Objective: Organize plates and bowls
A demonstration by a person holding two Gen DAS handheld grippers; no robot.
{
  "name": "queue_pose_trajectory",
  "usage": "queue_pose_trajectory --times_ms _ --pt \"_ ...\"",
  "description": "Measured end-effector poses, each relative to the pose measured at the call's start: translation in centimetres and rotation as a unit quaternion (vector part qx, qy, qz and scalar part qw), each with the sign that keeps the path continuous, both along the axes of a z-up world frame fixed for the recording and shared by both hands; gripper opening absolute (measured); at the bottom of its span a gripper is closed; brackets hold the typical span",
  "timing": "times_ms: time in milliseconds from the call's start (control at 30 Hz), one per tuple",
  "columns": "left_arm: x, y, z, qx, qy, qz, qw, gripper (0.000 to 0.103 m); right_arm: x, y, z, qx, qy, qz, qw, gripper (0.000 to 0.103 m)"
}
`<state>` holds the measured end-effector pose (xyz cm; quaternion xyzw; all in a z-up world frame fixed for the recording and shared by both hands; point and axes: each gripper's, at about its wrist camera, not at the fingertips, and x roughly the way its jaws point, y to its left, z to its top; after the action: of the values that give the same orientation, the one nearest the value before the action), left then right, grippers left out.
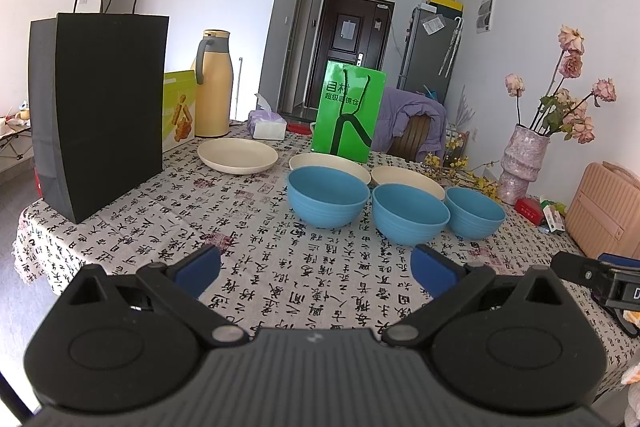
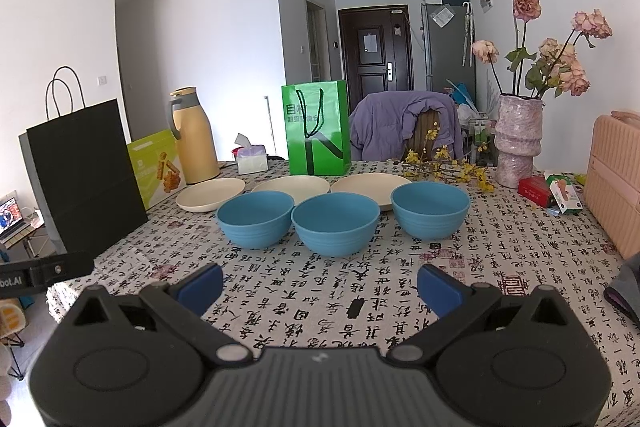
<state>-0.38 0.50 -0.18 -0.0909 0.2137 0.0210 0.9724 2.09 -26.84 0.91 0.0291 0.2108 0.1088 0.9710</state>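
Observation:
Three blue bowls stand in a row on the patterned tablecloth: left bowl, middle bowl, right bowl. Behind them lie three cream plates: left plate, middle plate, right plate. My left gripper is open and empty, hovering short of the bowls. My right gripper is open and empty too, facing the middle bowl. Part of the right gripper shows at the right edge of the left wrist view.
A black paper bag stands at the left, with a yellow box and a yellow thermos. A green bag, tissue pack, flower vase and pink case ring the table.

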Motion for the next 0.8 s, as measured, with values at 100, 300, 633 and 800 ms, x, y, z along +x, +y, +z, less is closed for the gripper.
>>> queue_pose_trajectory --times_ms 100,300,633,800 --pt "0.0 -0.1 0.0 0.003 0.0 0.003 1.0 0.103 0.5 0.2 0.0 -0.002 0.0 0.003 1.0 0.103" --pt "1.2 1.2 0.3 0.001 -0.004 0.014 0.9999 0.103 2.7 1.3 -0.3 -0.003 0.004 0.016 1.0 0.103" --pt "4.3 2.8 1.3 0.0 -0.01 0.021 0.9997 0.103 7.2 3.8 -0.1 0.008 0.016 0.037 0.999 0.103" --pt "6.4 3.5 1.6 -0.008 -0.015 0.015 0.9997 0.103 9.8 4.4 0.3 0.017 0.015 0.038 0.999 0.103"
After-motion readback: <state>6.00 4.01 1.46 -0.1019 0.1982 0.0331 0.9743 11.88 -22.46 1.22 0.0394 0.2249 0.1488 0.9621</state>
